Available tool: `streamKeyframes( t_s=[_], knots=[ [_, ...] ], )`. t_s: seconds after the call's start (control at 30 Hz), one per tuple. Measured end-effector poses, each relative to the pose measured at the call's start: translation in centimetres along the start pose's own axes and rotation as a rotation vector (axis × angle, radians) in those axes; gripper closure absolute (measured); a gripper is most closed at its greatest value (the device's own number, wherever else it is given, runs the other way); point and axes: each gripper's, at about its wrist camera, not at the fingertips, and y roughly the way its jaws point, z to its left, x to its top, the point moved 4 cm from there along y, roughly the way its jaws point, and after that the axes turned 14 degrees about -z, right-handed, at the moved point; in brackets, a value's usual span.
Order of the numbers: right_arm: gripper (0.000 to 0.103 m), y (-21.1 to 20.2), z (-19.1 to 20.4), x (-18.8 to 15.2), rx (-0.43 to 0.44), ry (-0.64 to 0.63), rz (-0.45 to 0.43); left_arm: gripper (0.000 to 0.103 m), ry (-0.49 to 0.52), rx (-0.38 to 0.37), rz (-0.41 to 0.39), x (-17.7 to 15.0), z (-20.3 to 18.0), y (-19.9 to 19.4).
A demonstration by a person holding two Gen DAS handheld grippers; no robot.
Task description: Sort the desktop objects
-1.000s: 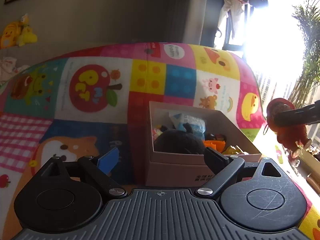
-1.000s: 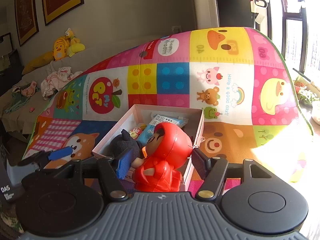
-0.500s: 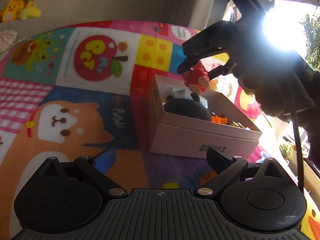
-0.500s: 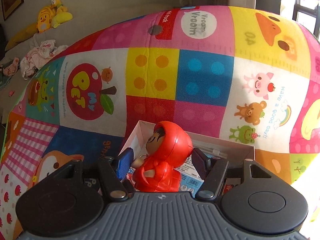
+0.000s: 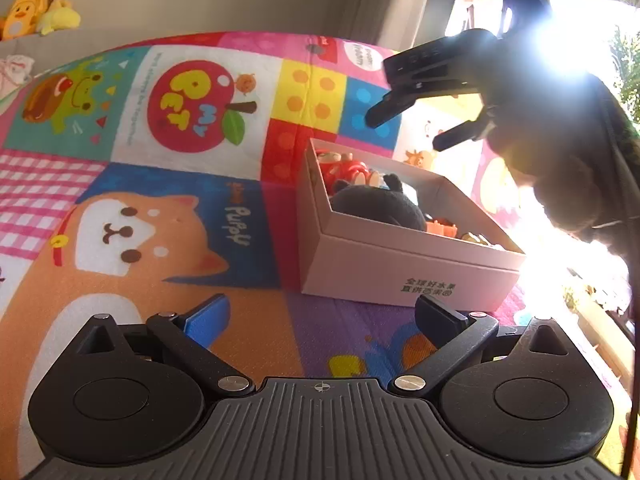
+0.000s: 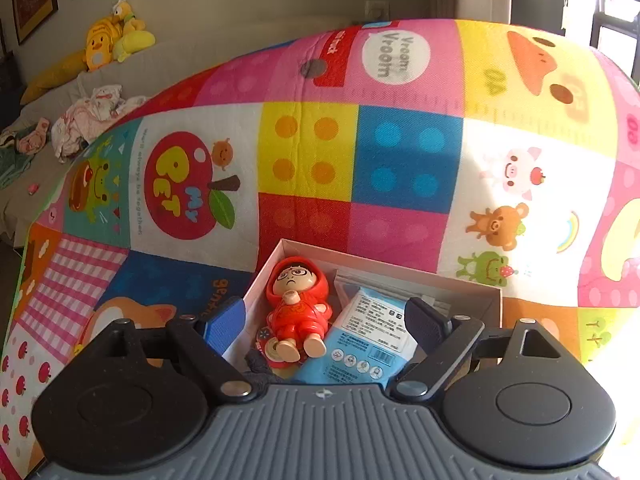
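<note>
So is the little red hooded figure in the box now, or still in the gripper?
In the box. The red figure lies face-up inside the box beside a blue packet; the right gripper, jaws just opened, no longer touches it.

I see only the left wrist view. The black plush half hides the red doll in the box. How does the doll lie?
Observer: The red doll lies on its back, face up, with its head toward the far wall of the box.
Operator: What is next to it?
Observer: A blue packet lies flat close beside it, on the right in this picture.
Operator: Do the right tongs touch the doll?
Observer: No. The right tongs have just been opening, and both pads stand clear of the doll.
</note>
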Motion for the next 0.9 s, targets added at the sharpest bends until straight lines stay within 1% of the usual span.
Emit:
streamKeyframes(
  t_s=[0.03,0.07,0.13,0.2,0.33,0.4,0.43,0.5,0.57,0.63,0.67,0.7,0.73,0.8,0.83,0.87,0.9],
  knots=[
    [0.002,-1.6,-0.6,-0.4,0.003,0.024,-0.029,0.001,0.001,0.000,0.002,0.0,0.0,0.0],
    [0.000,-3.2,-1.0,-1.1,0.012,0.044,-0.055,0.001,0.001,0.002,0.004,-0.1,0.0,0.1],
    [0.000,-5.9,-1.6,-3.1,0.025,0.056,-0.073,0.000,0.005,0.005,0.006,-0.2,-0.1,0.1],
    [0.000,-8.4,-2.0,-5.7,0.013,0.064,-0.087,0.000,0.019,0.007,0.014,-0.3,-0.3,0.2],
    [0.000,-11.6,-2.7,-11.9,-0.026,0.118,-0.048,0.000,0.086,0.016,0.039,-0.6,-1.1,-0.3],
    [0.000,-12.3,-2.9,-14.9,-0.072,0.128,-0.019,0.000,0.134,0.048,0.059,-1.0,-1.2,-0.8],
    [0.000,-12.5,-2.9,-16.1,-0.096,0.124,-0.005,0.000,0.157,0.076,0.070,-1.2,-1.2,-1.1],
    [0.000,-12.5,-2.9,-17.9,-0.140,0.102,0.026,0.000,0.192,0.118,0.080,-1.6,-1.0,-1.8],
    [0.000,-12.0,-2.7,-19.1,-0.166,0.070,0.050,0.000,0.226,0.139,0.066,-1.9,-0.9,-2.5],
    [0.000,-11.5,-2.3,-19.8,-0.186,0.026,0.058,0.000,0.237,0.135,0.079,-2.1,-0.9,-2.8],
    [0.000,-11.5,-1.9,-20.0,-0.200,-0.020,0.037,0.000,0.231,0.130,0.088,-2.1,-1.0,-2.8],
    [0.000,-11.5,-1.6,-20.0,-0.205,-0.041,0.016,0.000,0.229,0.126,0.093,-2.2,-1.1,-2.8],
    [0.000,-11.4,-1.4,-19.9,-0.208,-0.049,0.015,0.000,0.240,0.122,0.097,-2.4,-1.3,-2.7],
    [0.000,-11.0,-1.8,-19.7,-0.192,-0.034,0.015,0.000,0.276,0.115,0.114,-2.7,-1.7,-2.5],
    [0.000,-10.7,-2.2,-19.6,-0.179,0.001,0.012,0.000,0.288,0.112,0.135,-2.9,-1.9,-2.2],
    [0.000,-10.7,-2.4,-19.5,-0.185,0.012,-0.002,0.000,0.296,0.114,0.153,-3.2,-2.0,-1.9],
    [0.000,-10.6,-2.4,-19.6,-0.194,0.008,-0.019,0.000,0.289,0.113,0.152,-3.2,-1.9,-1.9]
  ],
)
